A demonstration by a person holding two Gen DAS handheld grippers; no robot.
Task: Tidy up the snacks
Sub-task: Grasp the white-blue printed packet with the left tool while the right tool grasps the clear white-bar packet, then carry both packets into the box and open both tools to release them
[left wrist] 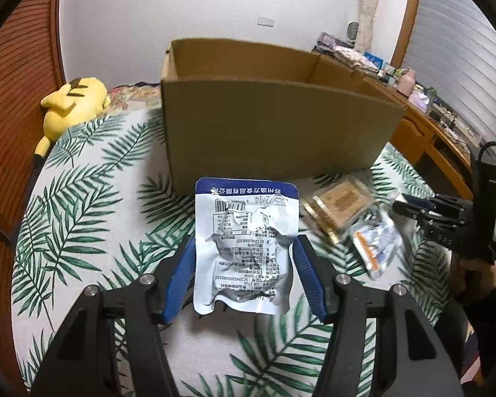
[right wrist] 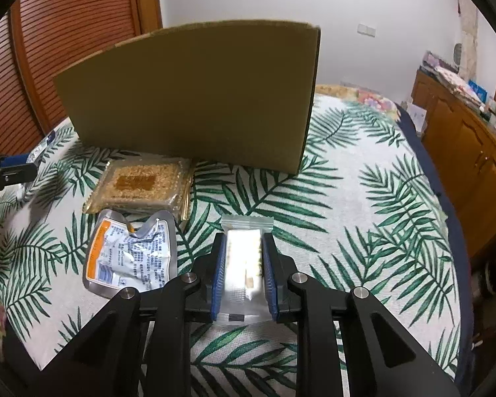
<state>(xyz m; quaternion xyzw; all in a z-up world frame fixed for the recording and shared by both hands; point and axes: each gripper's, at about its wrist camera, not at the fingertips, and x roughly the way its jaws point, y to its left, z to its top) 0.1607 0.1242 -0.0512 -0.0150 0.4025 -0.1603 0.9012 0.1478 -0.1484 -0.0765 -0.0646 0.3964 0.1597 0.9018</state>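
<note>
An open cardboard box point(left wrist: 274, 122) stands on the leaf-print bed; it also shows in the right wrist view point(right wrist: 195, 99). My left gripper point(left wrist: 243, 241) is shut on a blue and white snack pouch point(left wrist: 244, 248), its blue pads against both sides. My right gripper point(right wrist: 243, 238) is shut on a clear-wrapped white bar snack point(right wrist: 243, 264). A clear pack of brown biscuits point(right wrist: 142, 182) and a silver and orange pouch point(right wrist: 129, 254) lie on the bed in front of the box, left of my right gripper. Both also show in the left wrist view: the biscuits point(left wrist: 340, 205) and the pouch point(left wrist: 377, 244).
A yellow plush toy point(left wrist: 72, 102) lies at the bed's far left. A wooden wardrobe door point(right wrist: 66, 49) stands behind the box. A wooden desk point(left wrist: 423, 125) with clutter runs along the right. The bed edge point(right wrist: 459, 231) drops off on the right.
</note>
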